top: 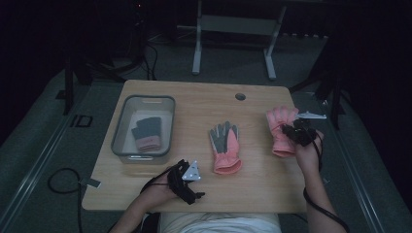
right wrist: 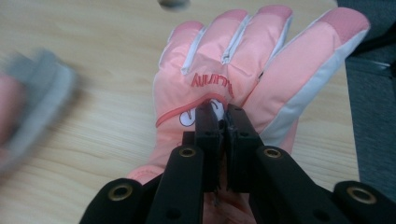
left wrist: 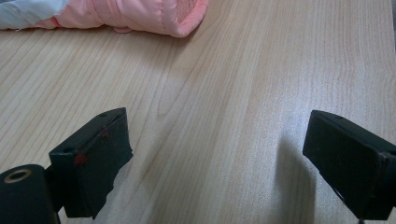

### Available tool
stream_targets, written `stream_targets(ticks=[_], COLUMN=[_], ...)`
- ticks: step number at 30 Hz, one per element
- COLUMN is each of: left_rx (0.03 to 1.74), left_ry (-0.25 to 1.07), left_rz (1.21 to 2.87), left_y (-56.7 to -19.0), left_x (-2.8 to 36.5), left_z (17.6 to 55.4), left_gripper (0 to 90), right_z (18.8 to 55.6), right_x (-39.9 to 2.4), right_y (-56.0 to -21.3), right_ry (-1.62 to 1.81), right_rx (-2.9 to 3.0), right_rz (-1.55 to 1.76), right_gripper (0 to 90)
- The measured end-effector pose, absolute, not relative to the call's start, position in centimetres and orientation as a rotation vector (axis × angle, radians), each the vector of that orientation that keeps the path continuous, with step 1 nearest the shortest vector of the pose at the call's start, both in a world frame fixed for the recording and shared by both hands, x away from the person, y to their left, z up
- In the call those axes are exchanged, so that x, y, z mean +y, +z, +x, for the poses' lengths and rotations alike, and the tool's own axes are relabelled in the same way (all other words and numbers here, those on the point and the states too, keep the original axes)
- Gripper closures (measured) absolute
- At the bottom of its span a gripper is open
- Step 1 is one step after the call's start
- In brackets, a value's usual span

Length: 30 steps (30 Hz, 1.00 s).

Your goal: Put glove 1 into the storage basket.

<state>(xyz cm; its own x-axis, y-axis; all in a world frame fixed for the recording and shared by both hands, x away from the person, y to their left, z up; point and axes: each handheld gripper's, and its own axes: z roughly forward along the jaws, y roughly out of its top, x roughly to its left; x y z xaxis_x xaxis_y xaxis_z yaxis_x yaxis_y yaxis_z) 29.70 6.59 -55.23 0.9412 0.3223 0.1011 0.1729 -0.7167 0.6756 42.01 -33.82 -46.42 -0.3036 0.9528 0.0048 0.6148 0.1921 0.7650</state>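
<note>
Right gripper [right wrist: 225, 122] seen with jaws pinched tight on fabric of pink glove [right wrist: 233, 79], at right edge of wooden table [top: 252, 104]. Left gripper [left wrist: 217, 154] held wide apart over bare wood, nothing between jaws. Second pink glove [top: 225, 148] laid mid-table, palm up.

You are sitting in a dim lab or recording studio, not a home: a lone light-wood bench [top: 194, 99] with a cable hole [top: 240, 96] stands on grey carpet [top: 43, 145], black stands [top: 70, 77] and loose cables [top: 63, 177] ring it, and a metal desk frame [top: 233, 34] waits behind.
</note>
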Motion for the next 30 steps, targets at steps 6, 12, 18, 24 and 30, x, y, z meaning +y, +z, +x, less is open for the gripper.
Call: stream_targets(ticks=[6, 12, 18, 24, 30], left_rx=[0.35, 0.346, 0.342, 0.343, 0.342], left_ry=[0.285, 0.288, 0.29, 0.287, 0.288], left_rz=[2.385, 2.385, 2.387, 2.389, 2.39], left_y=[-55.2, -55.2, -55.2, -55.2, -55.3], left_x=[6.7, 6.7, 6.7, 6.6, 6.6], left_z=[29.7, 29.7, 29.7, 29.7, 29.6], left_gripper=[7.2, 7.2, 7.2, 7.2, 7.3], right_z=[39.1, 37.1, 36.1, 36.4, 37.5], right_x=[-31.1, -28.6, -27.2, -26.9, -27.3], right_y=[-44.7, -45.4, -46.7, -48.8, -51.1], right_ry=[0.955, 1.0, 0.967, 0.912, 0.865], right_rx=[1.967, 1.992, 2.001, 1.984, 2.012], right_rz=[1.45, 1.453, 1.47, 1.511, 1.536], right_gripper=[85.5, 85.5, 85.3, 85.0, 84.2])
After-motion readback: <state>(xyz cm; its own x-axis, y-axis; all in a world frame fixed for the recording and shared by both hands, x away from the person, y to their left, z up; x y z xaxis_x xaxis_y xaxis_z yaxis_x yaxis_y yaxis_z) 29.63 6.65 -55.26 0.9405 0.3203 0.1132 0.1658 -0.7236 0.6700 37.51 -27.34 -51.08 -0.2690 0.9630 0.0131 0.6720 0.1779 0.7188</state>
